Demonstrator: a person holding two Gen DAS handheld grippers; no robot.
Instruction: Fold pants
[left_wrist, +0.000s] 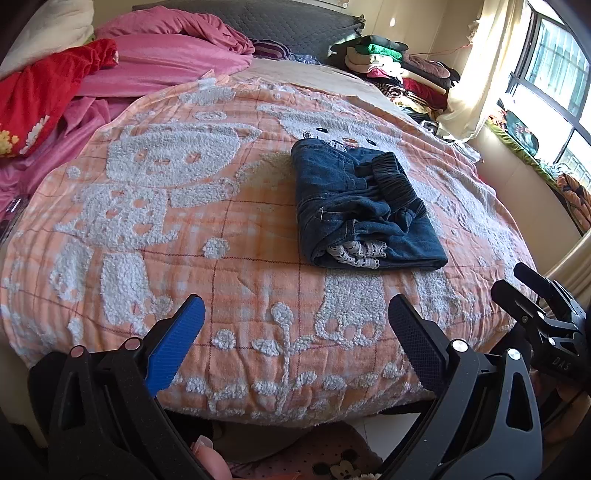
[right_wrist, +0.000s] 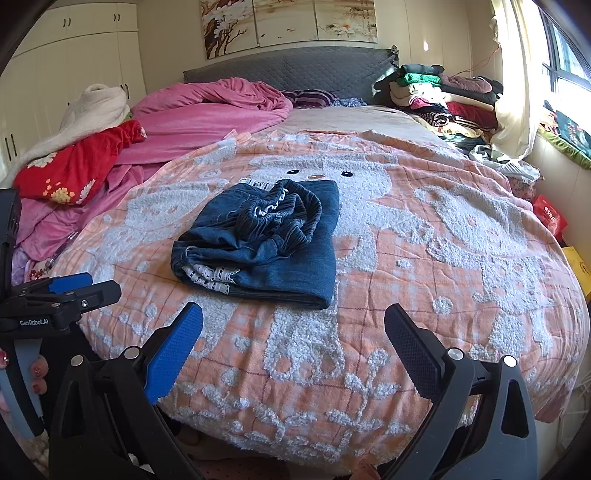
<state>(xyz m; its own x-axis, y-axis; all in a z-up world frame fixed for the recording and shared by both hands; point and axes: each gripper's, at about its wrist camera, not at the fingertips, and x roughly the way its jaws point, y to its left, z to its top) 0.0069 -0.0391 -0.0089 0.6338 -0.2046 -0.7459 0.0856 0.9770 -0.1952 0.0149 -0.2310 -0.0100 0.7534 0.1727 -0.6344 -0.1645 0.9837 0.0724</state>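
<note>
A pair of dark blue denim pants (left_wrist: 364, 210) lies folded into a compact bundle on the orange blanket (left_wrist: 147, 229), elastic waistband on top and white lace hem at the near end. It also shows in the right wrist view (right_wrist: 266, 247). My left gripper (left_wrist: 295, 332) is open and empty, held back above the bed's near edge, short of the pants. My right gripper (right_wrist: 293, 339) is open and empty too, near the same edge. The right gripper shows at the right of the left wrist view (left_wrist: 532, 295); the left gripper shows at the left of the right wrist view (right_wrist: 62, 291).
A pink duvet (right_wrist: 207, 114) and a red garment (right_wrist: 74, 166) are heaped at the far left of the bed. A stack of folded clothes (right_wrist: 436, 96) sits at the far right by the grey headboard (right_wrist: 288, 70). A window and curtain are on the right.
</note>
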